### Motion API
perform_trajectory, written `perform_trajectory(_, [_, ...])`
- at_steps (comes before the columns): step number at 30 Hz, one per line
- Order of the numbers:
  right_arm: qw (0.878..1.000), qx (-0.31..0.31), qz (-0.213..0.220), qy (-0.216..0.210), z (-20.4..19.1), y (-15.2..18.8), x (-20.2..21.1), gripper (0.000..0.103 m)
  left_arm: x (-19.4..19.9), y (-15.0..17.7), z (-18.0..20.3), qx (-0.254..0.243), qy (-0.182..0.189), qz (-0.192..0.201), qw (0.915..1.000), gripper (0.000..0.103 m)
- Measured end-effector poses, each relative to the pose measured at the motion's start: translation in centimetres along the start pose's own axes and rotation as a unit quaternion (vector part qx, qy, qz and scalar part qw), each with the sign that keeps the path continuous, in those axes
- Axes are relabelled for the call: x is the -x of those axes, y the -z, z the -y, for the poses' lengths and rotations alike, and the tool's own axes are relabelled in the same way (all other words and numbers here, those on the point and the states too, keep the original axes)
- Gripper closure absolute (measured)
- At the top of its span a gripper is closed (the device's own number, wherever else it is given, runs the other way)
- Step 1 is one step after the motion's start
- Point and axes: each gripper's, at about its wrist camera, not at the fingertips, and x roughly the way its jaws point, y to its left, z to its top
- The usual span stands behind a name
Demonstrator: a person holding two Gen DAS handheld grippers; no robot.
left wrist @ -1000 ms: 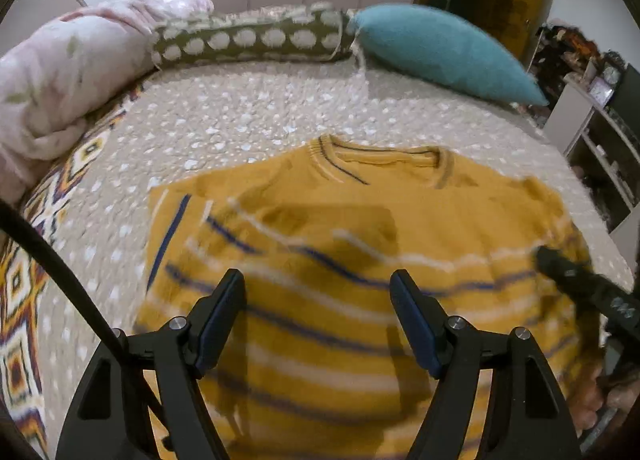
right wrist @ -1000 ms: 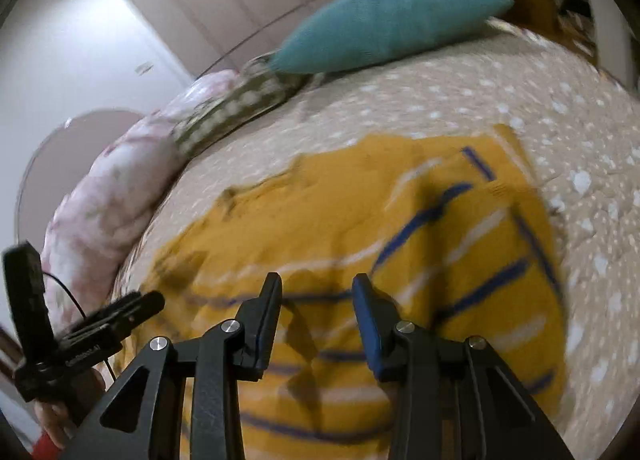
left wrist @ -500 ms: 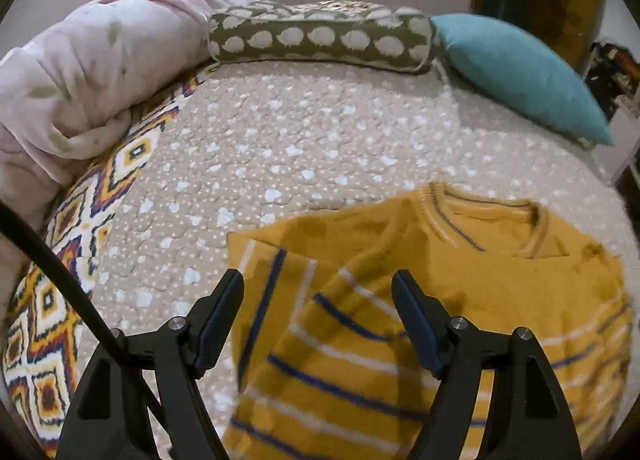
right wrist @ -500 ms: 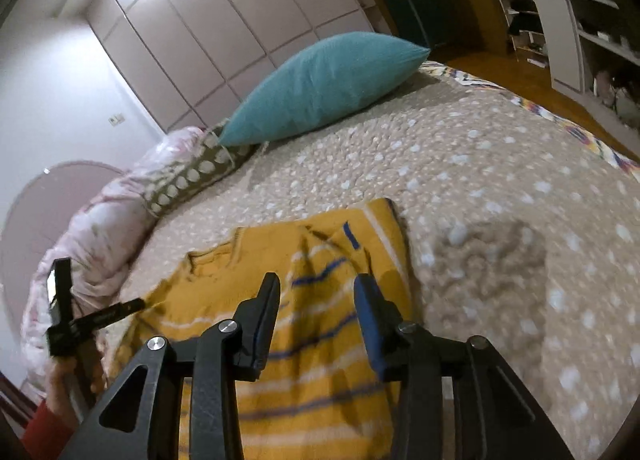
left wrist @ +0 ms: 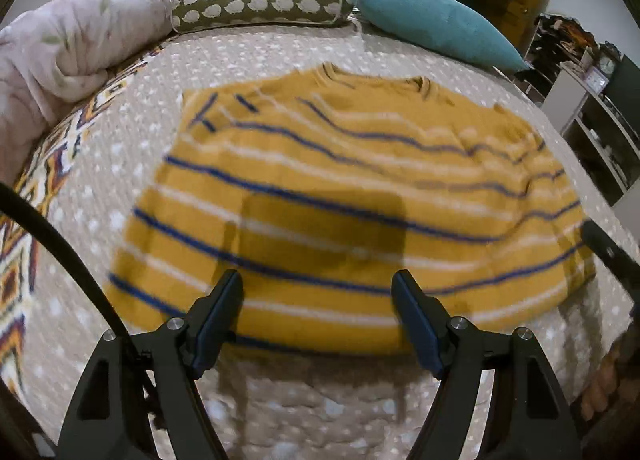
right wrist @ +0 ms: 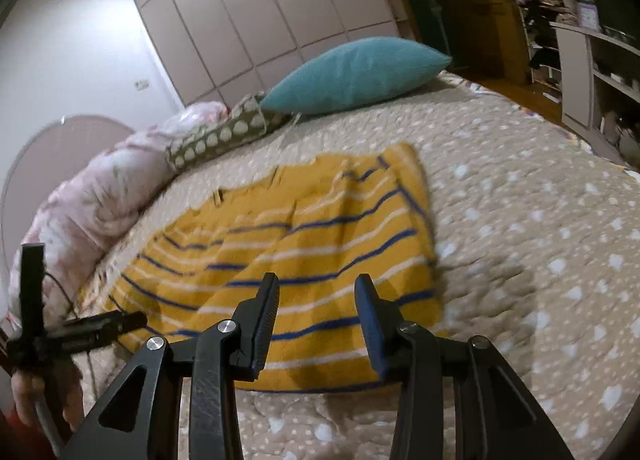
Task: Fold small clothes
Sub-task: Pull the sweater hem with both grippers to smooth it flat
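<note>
A yellow sweater with blue and white stripes lies flat on the bed, sleeves folded in, collar toward the pillows. It also shows in the right wrist view. My left gripper is open and empty, held above the sweater's bottom hem. My right gripper is open and empty, above the hem near the sweater's right corner. The right gripper's tip shows at the right edge of the left wrist view. The left gripper shows at the lower left of the right wrist view.
The bed has a beige dotted quilt. A teal pillow, a green bolster and a pink duvet lie at its far end. White shelves stand beside the bed on the right.
Both grippers have pulled back toward the sweater's bottom hem, so the whole sweater is in view. The right gripper's jaws have opened wider. The sweater lies as before.
</note>
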Motion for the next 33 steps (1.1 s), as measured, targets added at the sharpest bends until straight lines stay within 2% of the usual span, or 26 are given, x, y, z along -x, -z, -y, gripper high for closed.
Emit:
perform_trajectory(4, [0.998,0.03,-0.013,0.052,-0.4,1.6,-2.4,0.061,-0.7,1.8,0.9,-0.015,-0.031,0.034,0.9988,0.016])
perform_trajectory(6, [0.998,0.023,-0.014,0.053,0.0,2.1,-2.9,0.06,-0.9,2.1,1.0,-0.018,-0.038,0.035,0.9985,0.007])
perform_trajectory(9, [0.999,0.011,-0.011,0.045,0.5,2.1,-2.9,0.059,-1.6,1.8,0.7,-0.015,-0.033,0.026,0.999,0.001])
perform_trajectory(12, [0.999,-0.007,-0.007,0.033,1.1,2.2,-3.0,0.059,-1.6,1.8,0.6,-0.01,-0.036,0.027,0.9989,0.0])
perform_trajectory(15, [1.0,-0.017,-0.002,0.022,1.5,2.3,-2.9,0.059,-1.4,2.3,0.6,-0.002,-0.037,0.044,0.9983,0.0])
perform_trajectory(20, [1.0,-0.016,0.001,0.019,1.6,2.3,-2.8,0.059,-0.9,2.8,0.4,0.0,-0.028,0.057,0.998,0.0])
perform_trajectory(26, [1.0,-0.015,-0.001,0.016,1.5,2.3,-2.8,0.056,-0.6,3.1,0.6,-0.015,-0.026,0.05,0.9983,0.0])
perform_trajectory(33, [1.0,-0.01,0.001,0.017,1.3,2.3,-2.9,0.056,0.4,4.2,0.7,-0.005,-0.026,0.035,0.999,0.0])
